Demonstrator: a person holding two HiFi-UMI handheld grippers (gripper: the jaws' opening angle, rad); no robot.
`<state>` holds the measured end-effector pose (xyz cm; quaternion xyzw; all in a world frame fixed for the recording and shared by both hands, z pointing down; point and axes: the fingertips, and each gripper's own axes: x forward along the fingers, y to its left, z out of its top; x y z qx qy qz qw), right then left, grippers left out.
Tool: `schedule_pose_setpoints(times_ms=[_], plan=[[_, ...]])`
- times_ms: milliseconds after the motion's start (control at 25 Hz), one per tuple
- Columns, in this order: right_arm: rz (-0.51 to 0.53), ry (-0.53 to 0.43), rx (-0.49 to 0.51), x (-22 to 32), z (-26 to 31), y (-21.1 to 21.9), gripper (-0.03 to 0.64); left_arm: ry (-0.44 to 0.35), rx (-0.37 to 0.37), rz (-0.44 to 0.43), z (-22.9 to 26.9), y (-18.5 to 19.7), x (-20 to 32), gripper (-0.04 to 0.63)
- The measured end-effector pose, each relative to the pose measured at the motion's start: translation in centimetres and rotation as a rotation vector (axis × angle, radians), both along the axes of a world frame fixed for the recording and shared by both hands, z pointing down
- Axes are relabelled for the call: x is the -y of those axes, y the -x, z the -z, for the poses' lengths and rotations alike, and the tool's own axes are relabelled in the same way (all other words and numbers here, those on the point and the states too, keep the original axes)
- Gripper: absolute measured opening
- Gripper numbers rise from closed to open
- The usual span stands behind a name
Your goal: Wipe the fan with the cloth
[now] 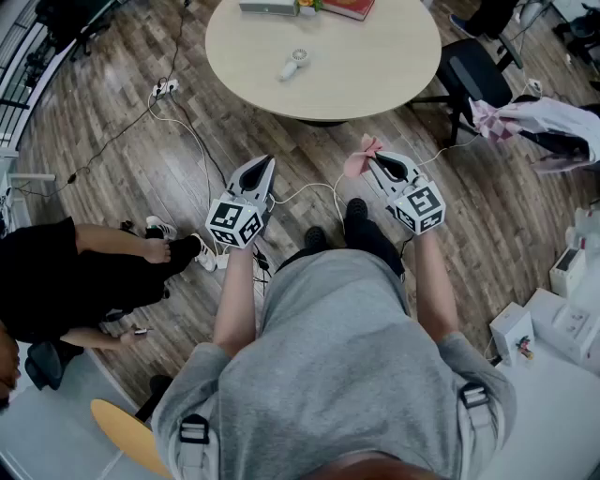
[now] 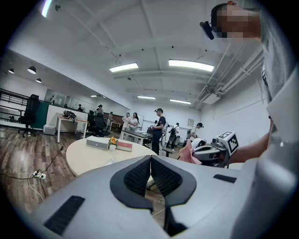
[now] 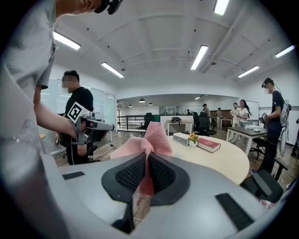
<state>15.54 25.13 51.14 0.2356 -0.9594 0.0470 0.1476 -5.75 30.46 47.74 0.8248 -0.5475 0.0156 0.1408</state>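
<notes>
The fan [image 1: 293,63] lay near the table's [image 1: 375,66] middle, box [image 1: 267,7] and book [image 1: 349,7] at its far edge — before the table, left gripper [image 1: 265,167] beside right gripper [image 1: 373,159], cloth [image 1: 357,162] in the latter.

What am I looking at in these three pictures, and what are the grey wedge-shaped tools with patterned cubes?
No robot here: a person holds a two-jaw gripper in each hand, and the cubes belong to them. The top-down picture comes from a camera on the person's head; the other two come from cameras riding on each gripper, looking along its jaws. The left gripper is shut and empty. The right gripper is shut on a pink knitted cloth. Ahead stands a round beige table bearing a small white hand-held fan and a red book. The fan is untouched.
</notes>
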Motion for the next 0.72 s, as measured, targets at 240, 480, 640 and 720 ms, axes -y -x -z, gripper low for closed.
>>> schedule_pose_setpoints(times_ms=[240,480,640,720], plan=[[-0.004,-0.003,-0.012,-0.4,-0.3,1.0,0.026,-0.001,0.019,-0.012,0.0,1.0,-0.7,0.021],[0.003,-0.006,-0.013,-0.9,-0.3,2.1,0.028,0.002,0.022,-0.010,-0.4,2.1,-1.4,0.021],[0.004,-0.016,-0.014,-1.3,-0.2,2.5,0.028,0.003,0.013,-0.004,-0.6,2.4,-1.9,0.021],[0.007,-0.018,-0.017,-1.5,-0.2,2.7,0.028,0.003,0.012,-0.003,-0.6,2.6,-2.1,0.021]])
